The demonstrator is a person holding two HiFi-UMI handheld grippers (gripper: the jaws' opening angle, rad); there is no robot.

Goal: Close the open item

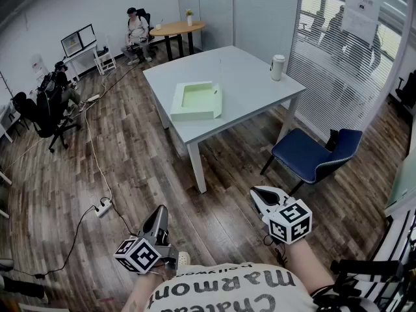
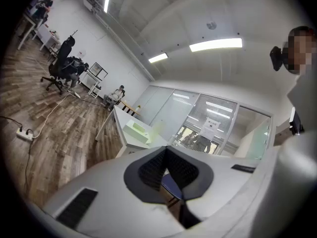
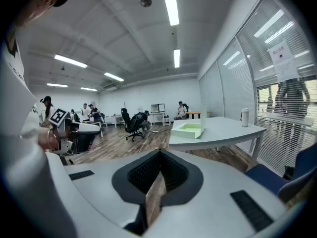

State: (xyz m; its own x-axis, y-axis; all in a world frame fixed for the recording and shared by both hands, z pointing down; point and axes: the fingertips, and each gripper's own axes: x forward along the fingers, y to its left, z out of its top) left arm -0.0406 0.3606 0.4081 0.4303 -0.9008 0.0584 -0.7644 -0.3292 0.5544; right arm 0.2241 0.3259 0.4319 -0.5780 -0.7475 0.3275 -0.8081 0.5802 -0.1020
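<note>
- Left gripper (image 1: pixel 159 212) and right gripper (image 1: pixel 260 194): low in the head view, held over the floor, well apart from the table. Each gripper's own view shows its jaws pressed together at the tips with nothing between them (left (image 2: pixel 166 150), right (image 3: pixel 159 155)).
- Open box (image 1: pixel 197 101): one, pale green, shallow, lying open on the near-left part of the white table (image 1: pixel 247 86), close to its edge. It also shows small in the left gripper view (image 2: pixel 134 131) and the right gripper view (image 3: pixel 187 130).
- Also on the table: one white tumbler (image 1: pixel 277 67), upright near the far-right edge, well apart from the box.
- Beside the table: one blue chair (image 1: pixel 312 151) on the window side.
- Room: wood-plank floor (image 1: pixel 130 168), slatted blinds (image 1: pixel 331 51) at right, a round wooden table (image 1: pixel 177 28) at the back, and a power strip (image 1: pixel 103 207) with a trailing cable.
- Head view only: both marker cubes together, two counted.
- Gripper views only: ceiling strip lights (image 3: pixel 170 1). The right gripper view also catches the left gripper's marker cube (image 3: pixel 59 116).
</note>
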